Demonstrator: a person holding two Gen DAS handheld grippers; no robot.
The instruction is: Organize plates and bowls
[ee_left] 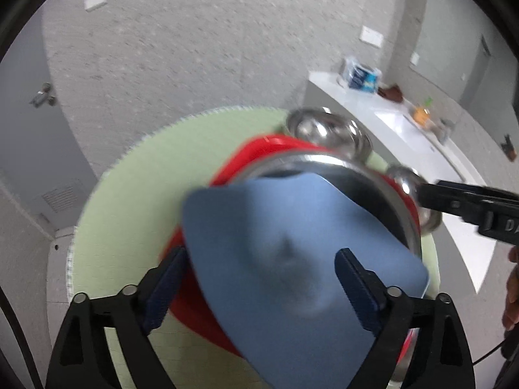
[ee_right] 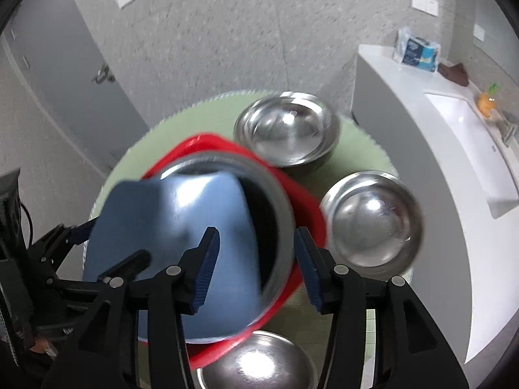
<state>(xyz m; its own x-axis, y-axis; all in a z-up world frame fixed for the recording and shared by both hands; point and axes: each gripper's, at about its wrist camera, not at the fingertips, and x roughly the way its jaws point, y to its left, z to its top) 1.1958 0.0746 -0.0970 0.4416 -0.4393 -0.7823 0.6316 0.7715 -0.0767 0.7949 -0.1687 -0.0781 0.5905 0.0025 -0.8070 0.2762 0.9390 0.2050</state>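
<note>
On the round green table (ee_right: 201, 113), near its middle, a red plate (ee_right: 305, 201) carries a wide steel bowl (ee_right: 282, 223), and a blue plate (ee_right: 181, 227) leans tilted inside that bowl, its lower edge spilling over the near rim. The left gripper (ee_left: 259, 278) stands with its jaws spread wide on either side of the blue plate; the pads do not press on it as far as I can see, though the picture is blurred. The right gripper (ee_right: 256, 259) is partly open, one finger over the blue plate and the other outside the steel bowl's rim, gripping nothing.

Three more steel bowls sit around the red plate: one (ee_right: 287, 129) toward the table's far edge, one (ee_right: 373, 220) by the right edge, one (ee_right: 256, 363) at the near edge. Beyond the right edge stands a white counter (ee_right: 389, 74) with a sink (ee_right: 467, 136).
</note>
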